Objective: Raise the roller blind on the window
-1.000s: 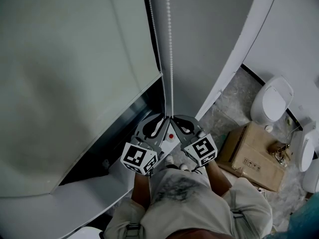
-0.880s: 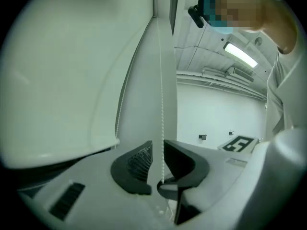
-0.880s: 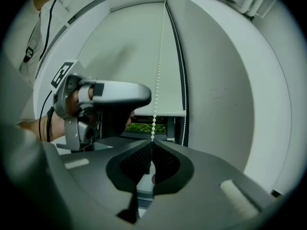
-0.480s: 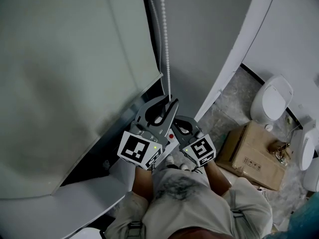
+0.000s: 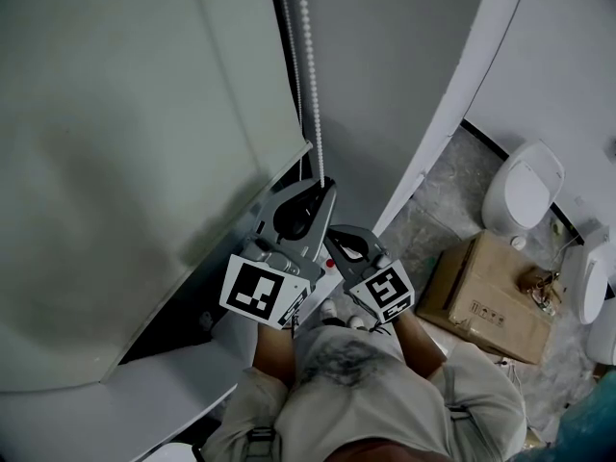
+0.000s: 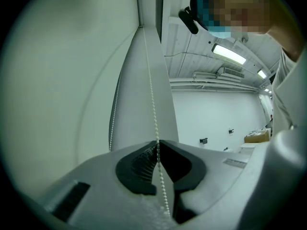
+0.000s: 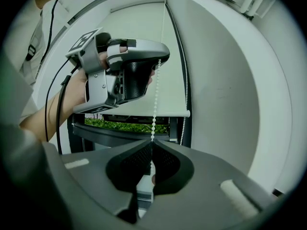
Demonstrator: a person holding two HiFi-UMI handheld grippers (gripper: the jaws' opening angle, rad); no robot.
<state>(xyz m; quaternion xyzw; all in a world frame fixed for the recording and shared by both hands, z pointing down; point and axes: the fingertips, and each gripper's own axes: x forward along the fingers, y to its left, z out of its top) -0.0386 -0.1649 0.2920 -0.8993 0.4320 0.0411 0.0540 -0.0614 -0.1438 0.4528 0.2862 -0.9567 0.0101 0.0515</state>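
- Looking down in the head view, 2 grippers sit stacked on 1 strand of the bead chain [image 5: 310, 75], which runs up toward 12 o'clock just beside the right edge of the roller blind [image 5: 125, 162].
- The left gripper [image 5: 324, 187] is the upper one, with the right gripper [image 5: 331, 233] just below it toward 5 o'clock. I'd call it a hand-over-hand stack, so one can hold tension while the other takes a fresh bite.
- Off at 3 o'clock on the floor are a cardboard box [image 5: 486, 301] and a toilet [image 5: 525, 195], well apart from the action.
- Over to the left gripper view: the jaws are pinched together at their tips with the chain nipped between them, beads trailing down behind. It is clenched on the chain, no doubt. The free strand [image 6: 112, 114] of the loop hangs at 9 o'clock against the blind.
- Right gripper view now: these jaws are closed on the same strand too. The chain enters the tips from 12 o'clock and runs straight up to the left gripper above.
- The bottom rail [image 7: 144, 113] sits low in the window, with only a strip of greenery [image 7: 124, 125] showing beneath it toward 10 o'clock. By my reckoning the raise has most of its way to go.
- Next call: a straight downward pull along the chain, since a sideways tug could pop the beads out of the tips.
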